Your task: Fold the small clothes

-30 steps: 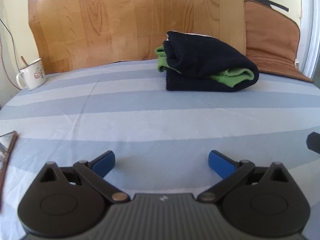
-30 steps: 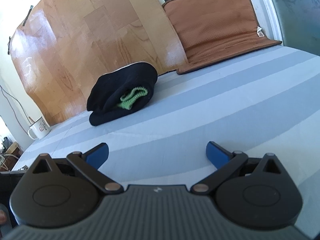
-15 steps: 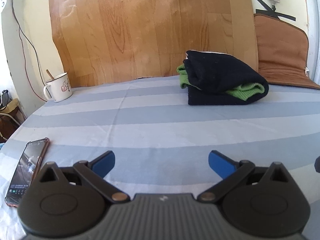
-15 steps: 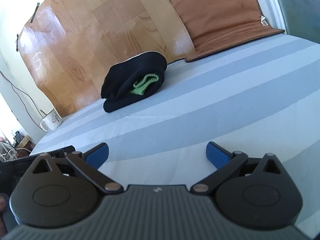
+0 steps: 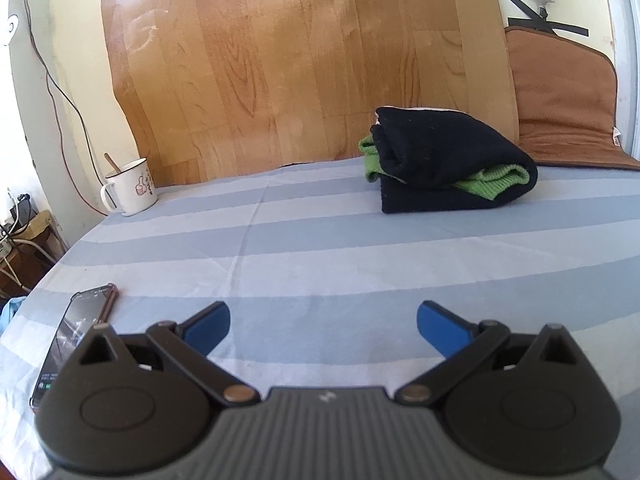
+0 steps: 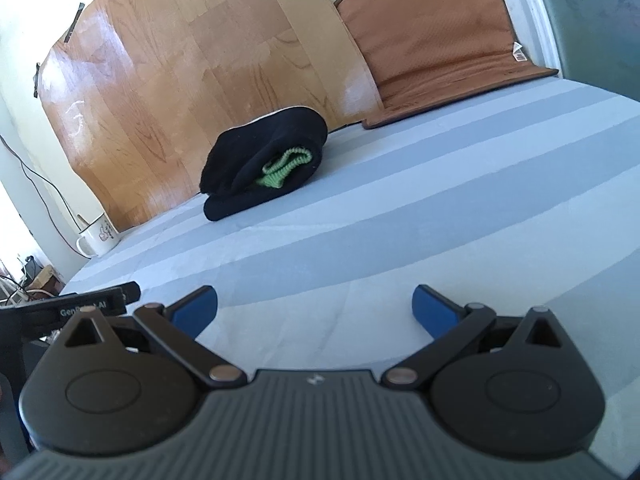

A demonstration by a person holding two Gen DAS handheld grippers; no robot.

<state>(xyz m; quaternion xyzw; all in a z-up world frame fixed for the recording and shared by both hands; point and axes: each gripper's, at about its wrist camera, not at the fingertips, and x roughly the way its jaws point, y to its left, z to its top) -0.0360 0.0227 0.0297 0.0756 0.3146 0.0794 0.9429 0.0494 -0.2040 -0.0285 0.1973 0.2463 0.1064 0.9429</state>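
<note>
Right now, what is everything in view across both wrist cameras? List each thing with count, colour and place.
folded garment: one, black with green knit trim, far side of the bed near the wood sheet
striped sheet: one, pale blue and grey bands, covering the bed
mug: one, white with a printed design, a stick standing in it, far left corner
phone: one, dark screen, brownish case, lying flat at the near left
wood-pattern sheet: one, brown, against the wall
brown mat: one, leaning on the wall at the right
left tongs: blue pads, open, empty
right tongs: blue pads, open, empty
</note>
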